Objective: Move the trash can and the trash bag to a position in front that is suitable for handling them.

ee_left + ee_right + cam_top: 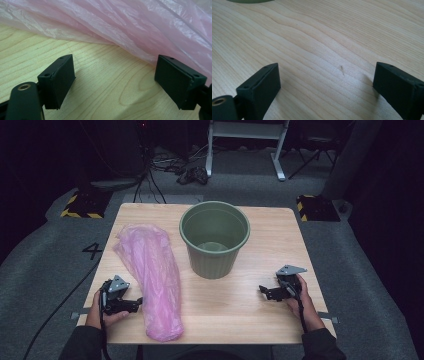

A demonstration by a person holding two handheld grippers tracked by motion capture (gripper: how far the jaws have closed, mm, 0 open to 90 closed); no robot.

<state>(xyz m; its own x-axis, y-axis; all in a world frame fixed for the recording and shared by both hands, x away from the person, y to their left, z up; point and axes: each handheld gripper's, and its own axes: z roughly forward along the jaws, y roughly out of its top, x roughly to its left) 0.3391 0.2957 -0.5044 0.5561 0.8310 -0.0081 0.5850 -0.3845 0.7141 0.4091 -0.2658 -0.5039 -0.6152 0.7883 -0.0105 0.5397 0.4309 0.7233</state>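
Desk, pale wood, seen from above. Green bin upright near centre, slightly toward 12 o'clock; open mouth up, ribbed wall, nothing visible in it but its own floor.

Pink bag lies flat and crumpled at the bin's 8 o'clock, a long shape running from about 11 o'clock on the desk down to the near edge at 7 o'clock. Bag and bin lie near each other, not touching.

Left claw at the bag's 9 o'clock, low on the desk, held in the left hand, tips pointing at the bag's edge. Jaws spread wide; bare wood between them. In the left gripper view the bag fills the far side, its hem just past the jaw tips; the tip on that view's right comes very close to the film, contact cannot be told. Nothing pinched.

Right claw at the bin's 4 o'clock, well apart from it, held in the right hand, pointing toward desk centre. Jaws spread, nothing held. The right gripper view shows bare grain between the jaws and a sliver of the bin at that view's 11 o'clock.
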